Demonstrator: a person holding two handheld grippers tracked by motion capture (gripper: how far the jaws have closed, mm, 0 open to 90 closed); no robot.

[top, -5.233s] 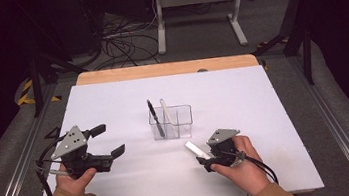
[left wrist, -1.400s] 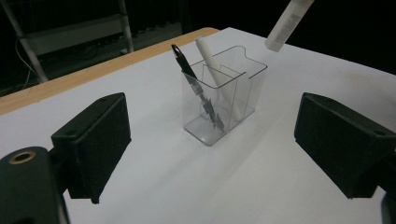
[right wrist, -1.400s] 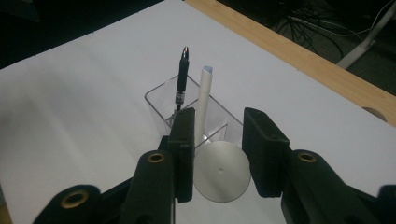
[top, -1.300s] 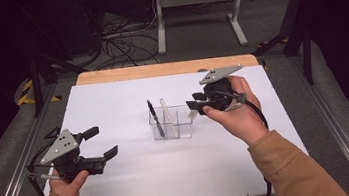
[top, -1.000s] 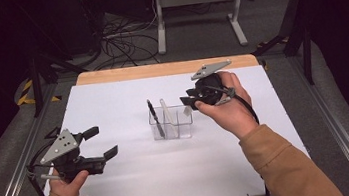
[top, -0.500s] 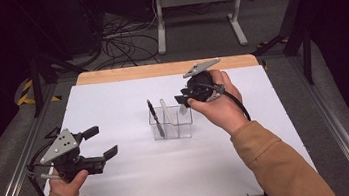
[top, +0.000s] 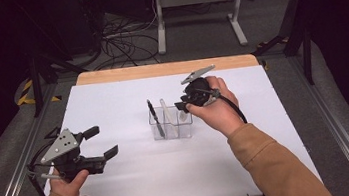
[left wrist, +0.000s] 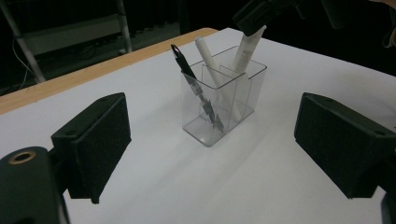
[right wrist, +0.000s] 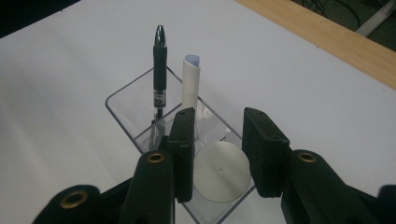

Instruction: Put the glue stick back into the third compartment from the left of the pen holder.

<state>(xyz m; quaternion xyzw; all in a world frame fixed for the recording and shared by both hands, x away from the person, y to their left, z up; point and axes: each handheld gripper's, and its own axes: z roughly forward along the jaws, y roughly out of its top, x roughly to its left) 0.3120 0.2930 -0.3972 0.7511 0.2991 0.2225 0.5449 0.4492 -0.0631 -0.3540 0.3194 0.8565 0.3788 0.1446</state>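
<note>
Right gripper (right wrist: 218, 144) pinches a white tube (right wrist: 221, 178) upright in the clear holder (top: 171, 126); left gripper (top: 103, 142) hangs wide open near the table's (top: 277, 130) left edge.

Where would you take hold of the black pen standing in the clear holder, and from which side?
Grip the black pen by its upper end, which leans out above the rim of the clear holder, coming from above with the fingers either side of the barrel. Its lower half sits behind the holder's wall, and the white tube stands close beside it, so a low side approach looks blocked.
</note>
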